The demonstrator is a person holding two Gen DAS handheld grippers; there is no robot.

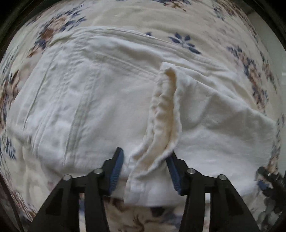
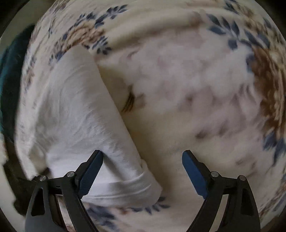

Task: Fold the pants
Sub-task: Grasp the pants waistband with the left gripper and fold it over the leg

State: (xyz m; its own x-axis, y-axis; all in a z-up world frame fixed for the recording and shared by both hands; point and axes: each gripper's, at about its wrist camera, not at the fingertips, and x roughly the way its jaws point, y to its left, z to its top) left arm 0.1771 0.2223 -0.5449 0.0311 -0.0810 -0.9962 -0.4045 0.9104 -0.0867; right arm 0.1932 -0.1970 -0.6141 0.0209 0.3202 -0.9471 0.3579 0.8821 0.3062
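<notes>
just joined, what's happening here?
A person with two handheld grippers is folding white pants on a floral blanket. The left gripper points down with a raised fold of the pants between its jaws; whether the pads press on it is unclear. The right gripper is wide open over a pant leg, gripping nothing.

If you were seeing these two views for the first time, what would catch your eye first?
The white pants, filling the left wrist view on a floral blanket. Next, a raised, yellowish fold of them running down between the left gripper fingers. In the right wrist view, the right gripper stands wide open over a hem.
</notes>
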